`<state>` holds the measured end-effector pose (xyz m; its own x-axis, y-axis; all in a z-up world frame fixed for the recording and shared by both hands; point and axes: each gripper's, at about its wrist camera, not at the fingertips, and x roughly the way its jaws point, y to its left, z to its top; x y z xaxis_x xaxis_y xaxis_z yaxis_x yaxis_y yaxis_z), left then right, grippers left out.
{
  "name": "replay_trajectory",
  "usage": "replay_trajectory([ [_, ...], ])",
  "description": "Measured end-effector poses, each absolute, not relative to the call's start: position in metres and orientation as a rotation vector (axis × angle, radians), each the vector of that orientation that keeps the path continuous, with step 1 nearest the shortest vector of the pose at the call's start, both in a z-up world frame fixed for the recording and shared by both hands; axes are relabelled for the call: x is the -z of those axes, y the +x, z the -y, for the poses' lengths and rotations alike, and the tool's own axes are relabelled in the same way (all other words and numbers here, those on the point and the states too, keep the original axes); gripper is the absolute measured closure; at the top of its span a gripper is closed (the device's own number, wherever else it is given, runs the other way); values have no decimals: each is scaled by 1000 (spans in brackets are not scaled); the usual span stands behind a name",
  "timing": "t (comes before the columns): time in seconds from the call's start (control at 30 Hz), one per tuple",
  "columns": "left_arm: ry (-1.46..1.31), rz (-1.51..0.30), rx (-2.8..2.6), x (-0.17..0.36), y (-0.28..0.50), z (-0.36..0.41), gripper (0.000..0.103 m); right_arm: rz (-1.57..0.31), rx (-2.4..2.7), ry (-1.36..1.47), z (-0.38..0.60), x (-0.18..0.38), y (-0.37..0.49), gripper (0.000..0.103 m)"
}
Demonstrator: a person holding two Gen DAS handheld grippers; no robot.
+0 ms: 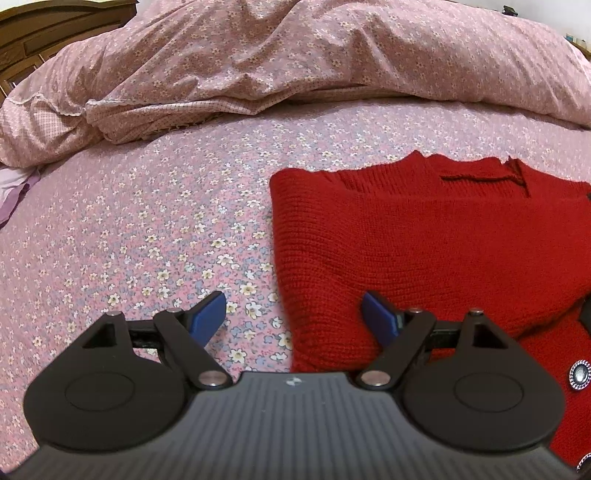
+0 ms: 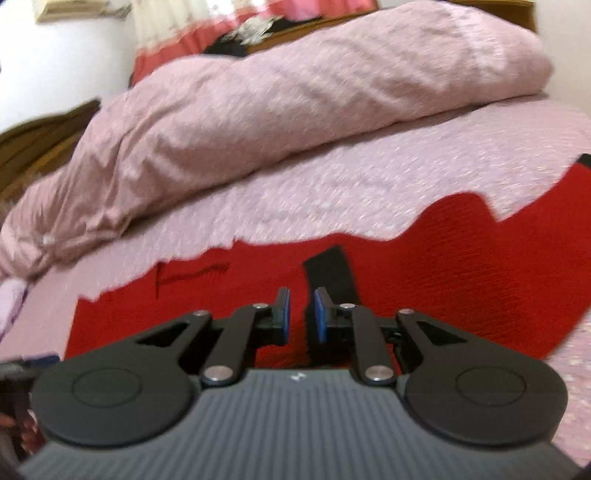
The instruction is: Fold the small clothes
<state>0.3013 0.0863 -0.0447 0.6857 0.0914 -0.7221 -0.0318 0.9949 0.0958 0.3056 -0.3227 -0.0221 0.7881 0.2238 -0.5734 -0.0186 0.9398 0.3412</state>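
Note:
A red knitted cardigan (image 1: 424, 236) with silver buttons (image 1: 578, 374) lies flat on the floral bed sheet (image 1: 147, 240). My left gripper (image 1: 293, 317) is open wide and empty, its fingers astride the cardigan's left folded edge near the hem. In the right wrist view the cardigan (image 2: 461, 273) shows blurred, with a black cuff band (image 2: 330, 273) lying on it. My right gripper (image 2: 300, 314) hovers just before that band, its jaws narrowed to a small gap with nothing between them.
A rumpled pink floral duvet (image 1: 295, 55) is piled along the far side of the bed, also in the right wrist view (image 2: 277, 103). A wooden headboard (image 1: 44, 26) stands at the far left. A purple cloth (image 1: 14, 188) lies at the left edge.

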Motion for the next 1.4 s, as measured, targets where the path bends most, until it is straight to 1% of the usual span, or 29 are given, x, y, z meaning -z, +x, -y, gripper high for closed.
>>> replay_trajectory([
  [0.07,73,-812,-66,45,301,-88,18,-702,-116,309,317,36,313,86],
  [0.1,69,-811,-66,46,301,-89,17,-734,-93,308,316,45,315,89],
  [0.17,58,-812,-67,46,300,-90,17,-705,-96,355,321,58,310,90],
  [0.4,80,-758,-90,25,277,-83,17,-680,-119,418,331,48,292,88],
  [0.43,77,-751,-86,22,272,-83,17,-673,-126,426,333,45,287,83],
  [0.47,69,-747,-82,18,266,-82,17,-664,-135,434,337,42,280,66],
  [0.5,50,-743,-81,14,259,-82,17,-657,-131,438,340,39,274,55],
  [0.53,33,-742,-82,12,253,-82,17,-648,-121,438,342,38,267,34],
  [0.57,17,-744,-80,9,247,-81,17,-633,-108,432,345,36,258,30],
  [0.87,-38,-760,-35,0,196,-59,17,-605,-56,421,385,29,212,30],
  [1.07,-38,-779,-27,1,175,-36,17,-580,8,463,423,30,198,30],
  [1.23,-32,-794,-35,1,175,-25,17,-559,84,491,462,33,201,30],
  [1.4,-38,-826,-61,5,195,-13,17,-551,172,525,505,39,216,30],
])
